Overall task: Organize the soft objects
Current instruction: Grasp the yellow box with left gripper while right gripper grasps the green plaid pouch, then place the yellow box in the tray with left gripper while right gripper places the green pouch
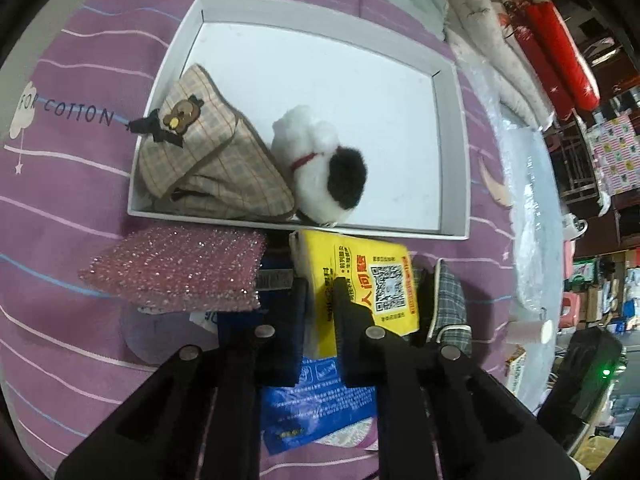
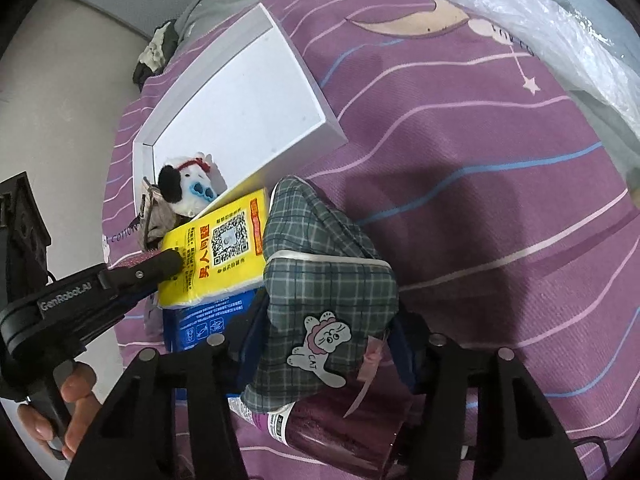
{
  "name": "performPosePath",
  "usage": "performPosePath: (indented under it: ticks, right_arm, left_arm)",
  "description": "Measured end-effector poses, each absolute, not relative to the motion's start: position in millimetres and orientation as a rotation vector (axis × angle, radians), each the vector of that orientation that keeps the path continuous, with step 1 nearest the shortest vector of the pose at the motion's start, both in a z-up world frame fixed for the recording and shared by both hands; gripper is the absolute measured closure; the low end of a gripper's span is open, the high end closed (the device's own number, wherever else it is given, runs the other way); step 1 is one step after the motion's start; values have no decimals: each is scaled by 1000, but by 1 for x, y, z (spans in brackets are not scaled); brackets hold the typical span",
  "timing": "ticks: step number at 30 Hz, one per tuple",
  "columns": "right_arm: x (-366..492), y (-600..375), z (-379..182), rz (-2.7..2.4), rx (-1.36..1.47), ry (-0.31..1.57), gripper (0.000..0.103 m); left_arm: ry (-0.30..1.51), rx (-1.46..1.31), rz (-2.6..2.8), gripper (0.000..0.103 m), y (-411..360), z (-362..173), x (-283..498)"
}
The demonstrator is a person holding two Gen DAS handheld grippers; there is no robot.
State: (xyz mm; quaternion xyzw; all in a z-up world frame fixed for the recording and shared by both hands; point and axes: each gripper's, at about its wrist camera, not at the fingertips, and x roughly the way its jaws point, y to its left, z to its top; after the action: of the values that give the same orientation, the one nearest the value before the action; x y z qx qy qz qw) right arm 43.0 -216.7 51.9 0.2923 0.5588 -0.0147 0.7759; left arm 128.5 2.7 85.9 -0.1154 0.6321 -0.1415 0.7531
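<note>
The left gripper (image 1: 322, 300) is pinching the yellow printed tissue pack (image 1: 360, 280) just outside the white shallow box's (image 1: 456, 140) near rim; the right gripper (image 2: 320, 344), fingers spread, is straddling the green plaid fabric pouch (image 2: 320, 280). Farther, inside the box's left end, a beige plaid pouch (image 1: 208, 160) and white plush dog (image 1: 324, 168) are lying.

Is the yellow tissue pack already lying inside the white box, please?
No, the yellow tissue pack sits outside the white box, just in front of its near wall, clamped in the left gripper.
</note>
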Motion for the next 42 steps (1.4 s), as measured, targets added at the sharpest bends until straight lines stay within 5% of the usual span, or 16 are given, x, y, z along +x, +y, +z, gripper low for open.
performPosePath:
  ticks: [17, 42]
  right_arm:
    - [37, -231, 99, -45, 626, 1058, 50]
    - [161, -207, 123, 28, 464, 1098, 50]
  left_arm:
    - [1207, -282, -417, 89, 0, 138, 135]
    - [1147, -278, -321, 89, 16, 120, 232]
